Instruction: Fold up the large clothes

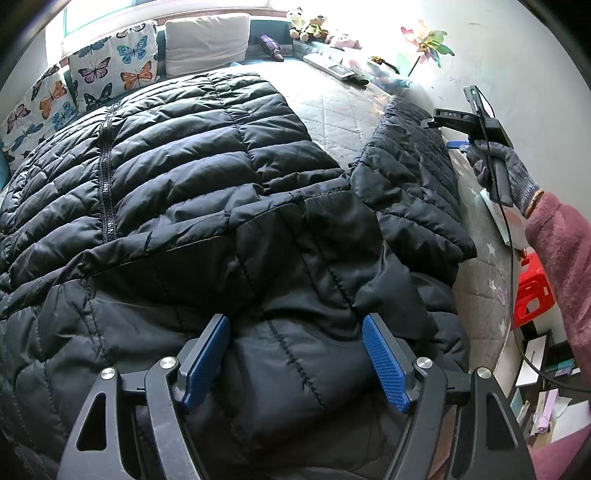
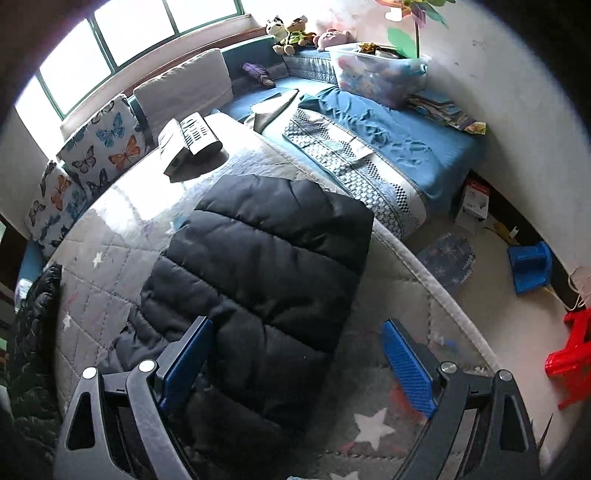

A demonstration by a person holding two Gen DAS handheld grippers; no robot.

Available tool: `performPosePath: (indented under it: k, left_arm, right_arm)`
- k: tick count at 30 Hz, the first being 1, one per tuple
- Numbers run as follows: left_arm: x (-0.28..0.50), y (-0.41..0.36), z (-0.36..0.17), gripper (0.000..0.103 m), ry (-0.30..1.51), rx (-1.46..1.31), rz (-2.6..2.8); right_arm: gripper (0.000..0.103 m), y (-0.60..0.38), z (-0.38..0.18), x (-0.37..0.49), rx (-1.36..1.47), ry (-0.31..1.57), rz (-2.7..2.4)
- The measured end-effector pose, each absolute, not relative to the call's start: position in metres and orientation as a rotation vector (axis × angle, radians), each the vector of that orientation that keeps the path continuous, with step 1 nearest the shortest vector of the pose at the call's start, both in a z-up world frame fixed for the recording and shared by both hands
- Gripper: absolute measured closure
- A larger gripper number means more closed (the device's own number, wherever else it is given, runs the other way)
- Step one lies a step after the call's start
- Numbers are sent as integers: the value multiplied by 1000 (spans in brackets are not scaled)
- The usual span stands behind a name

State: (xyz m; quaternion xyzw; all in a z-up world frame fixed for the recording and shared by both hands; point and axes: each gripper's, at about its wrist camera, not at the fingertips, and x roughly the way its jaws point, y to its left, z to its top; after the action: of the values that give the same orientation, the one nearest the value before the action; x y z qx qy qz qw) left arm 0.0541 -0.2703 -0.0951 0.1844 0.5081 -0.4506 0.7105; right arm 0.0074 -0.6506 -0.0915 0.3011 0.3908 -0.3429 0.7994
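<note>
Hovering over the jacket (image 1: 192, 206), left gripper (image 1: 295, 360) had fingers spread wide, gripping nothing; right gripper (image 2: 295, 363) likewise wide apart above the sleeve (image 2: 258, 280), nothing held; jacket lay flat, zipper up, across the bed's quilted mattress cover (image 2: 103, 258), sleeve stretched toward the bed's right edge; judged early stage: spread out, hood end bunched near the left fingers, no fold yet visible; butterfly pillows (image 1: 110, 70) along the far edge under a window (image 2: 122, 33); red stool (image 2: 572, 354) on the floor.

Jacket (image 1: 221, 229) hem cropped; windowsill toys (image 2: 291, 31) blurred
</note>
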Motion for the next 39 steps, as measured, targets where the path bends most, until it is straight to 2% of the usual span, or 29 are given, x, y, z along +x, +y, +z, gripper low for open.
performPosePath:
  k: [2, 6, 11, 13, 22, 25, 33, 39]
  left_arm:
    - [54, -270, -95, 24, 1126, 409, -999]
    - [53, -270, -95, 24, 1125, 413, -999]
    - [52, -270, -91, 24, 1126, 421, -998]
    - [51, -270, -87, 24, 1120, 431, -1000]
    - [46, -271, -77, 24, 1104, 456, -986]
    - [43, -267, -74, 24, 1089, 472, -973]
    - [40, -254, -62, 24, 1047, 478, -942]
    - [43, -229, -49, 24, 1003, 442, -913]
  right_arm:
    - [10, -646, -91, 8, 656, 830, -691]
    - [39, -641, -89, 3, 711, 789, -642]
    - [70, -653, -93, -13, 845, 712, -620]
    - [73, -656, -94, -16, 859, 711, -614]
    - [73, -657, -96, -10, 864, 701, -604]
    - [84, -653, -92, -11, 846, 685, -596]
    - [90, -622, -33, -19, 733, 568, -538]
    - [92, -562, 23, -8, 598, 511, -415]
